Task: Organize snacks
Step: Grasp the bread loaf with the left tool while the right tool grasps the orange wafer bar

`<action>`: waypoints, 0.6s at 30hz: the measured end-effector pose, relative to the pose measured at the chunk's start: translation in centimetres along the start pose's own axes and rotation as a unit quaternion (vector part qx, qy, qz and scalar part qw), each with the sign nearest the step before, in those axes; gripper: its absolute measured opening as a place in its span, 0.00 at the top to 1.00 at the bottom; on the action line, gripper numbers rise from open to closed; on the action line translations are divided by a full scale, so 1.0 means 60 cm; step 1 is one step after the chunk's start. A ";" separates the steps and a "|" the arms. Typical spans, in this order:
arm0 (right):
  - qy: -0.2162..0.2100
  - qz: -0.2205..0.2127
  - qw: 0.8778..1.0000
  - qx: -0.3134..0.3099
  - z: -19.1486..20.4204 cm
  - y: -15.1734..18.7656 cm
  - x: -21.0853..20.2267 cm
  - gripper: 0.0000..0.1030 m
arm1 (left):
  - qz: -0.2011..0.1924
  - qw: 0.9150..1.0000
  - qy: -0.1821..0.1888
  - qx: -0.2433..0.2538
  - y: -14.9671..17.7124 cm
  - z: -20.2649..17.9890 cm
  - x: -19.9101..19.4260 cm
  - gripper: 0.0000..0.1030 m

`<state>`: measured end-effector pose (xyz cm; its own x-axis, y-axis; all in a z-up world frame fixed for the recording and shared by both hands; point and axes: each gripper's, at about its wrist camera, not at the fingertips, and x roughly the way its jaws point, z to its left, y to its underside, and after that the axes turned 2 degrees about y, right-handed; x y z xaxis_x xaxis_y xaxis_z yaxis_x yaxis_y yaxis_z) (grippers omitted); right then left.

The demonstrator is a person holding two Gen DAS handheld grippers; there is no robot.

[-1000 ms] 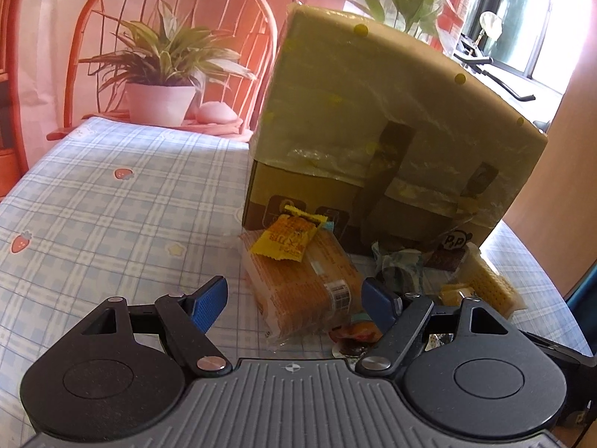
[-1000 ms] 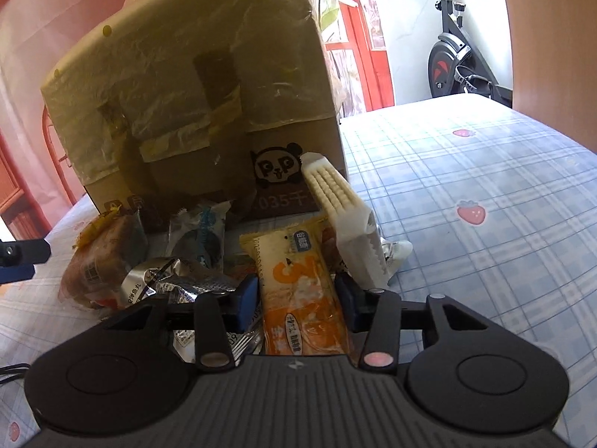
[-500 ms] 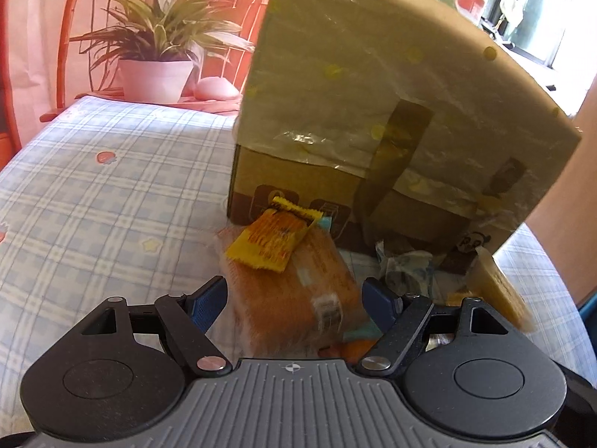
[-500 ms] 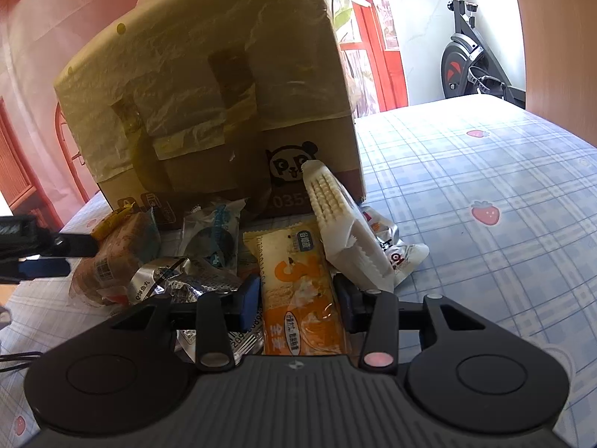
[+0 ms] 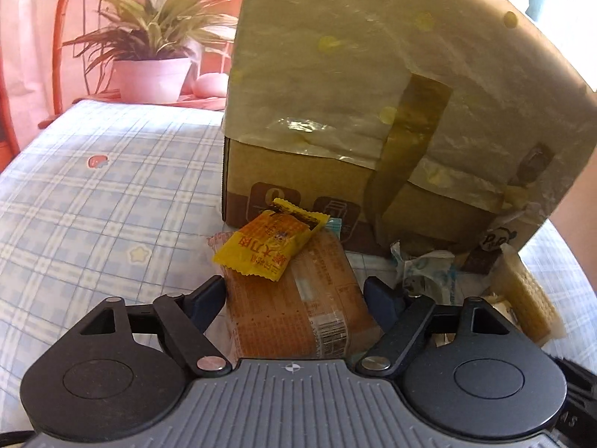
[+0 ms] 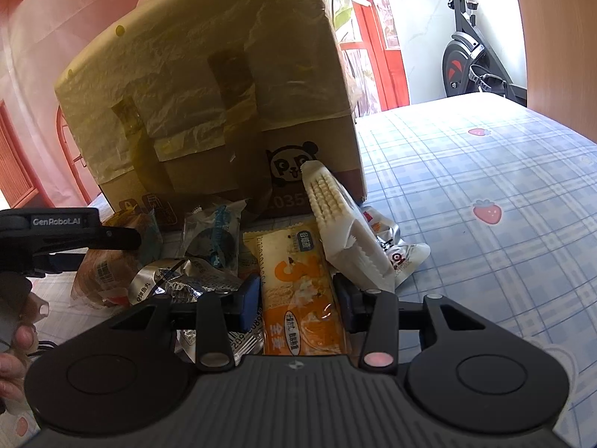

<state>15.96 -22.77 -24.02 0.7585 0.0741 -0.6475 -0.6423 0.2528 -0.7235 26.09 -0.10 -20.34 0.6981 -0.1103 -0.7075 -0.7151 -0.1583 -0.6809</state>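
Fingers of the left hand-held gripper (image 5: pixel 294 296) straddle a brown clear-wrapped bread loaf (image 5: pixel 298 298), barely gapped; the right hand-held gripper (image 6: pixel 296 296) straddles an orange rectangular snack packet (image 6: pixel 298 291), contact unclear, both just before the plastic-covered cardboard box (image 6: pixel 209 93).

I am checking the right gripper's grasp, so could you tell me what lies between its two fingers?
In the right wrist view, the orange snack packet lies lengthwise between the right gripper fingers, which flank its sides.

Bright daylight, pink-tinted background, glare on box (image 5: pixel 373 74) plastic; fisheye bending at edges.
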 end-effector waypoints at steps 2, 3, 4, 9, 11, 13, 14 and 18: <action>0.000 0.000 1.000 0.000 0.000 0.000 0.000 0.57 | 0.002 1.000 0.004 0.004 0.001 0.002 -0.003 0.22; 0.000 0.000 1.000 0.001 0.000 0.000 0.000 0.57 | 0.000 1.000 0.005 0.009 0.003 0.004 -0.007 0.23; -0.001 0.000 1.000 0.001 0.000 0.000 0.000 0.57 | -0.002 1.000 0.003 0.015 0.006 0.004 -0.010 0.23; -0.002 0.000 1.000 0.004 0.000 0.000 0.001 0.57 | -0.023 0.995 -0.026 0.089 0.012 -0.006 -0.038 0.23; -0.003 0.000 1.000 0.004 0.000 0.000 0.002 0.57 | -0.034 0.990 -0.039 0.131 0.011 -0.015 -0.052 0.23; -0.002 0.000 1.000 0.005 0.000 0.000 0.002 0.57 | -0.044 0.983 -0.048 0.170 0.011 -0.024 -0.066 0.23; -0.002 0.000 1.000 0.005 0.000 0.000 0.002 0.57 | -0.045 0.981 -0.048 0.184 0.010 -0.027 -0.071 0.23; -0.002 0.000 1.000 0.004 0.000 0.000 0.002 0.57 | -0.017 0.988 -0.014 0.155 0.000 -0.018 -0.075 0.23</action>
<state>16.04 -22.75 -24.09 0.7589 0.0782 -0.6465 -0.6415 0.2609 -0.7214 22.98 -0.69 -16.95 0.7235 -0.0815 -0.6855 -0.6714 0.1473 -0.7263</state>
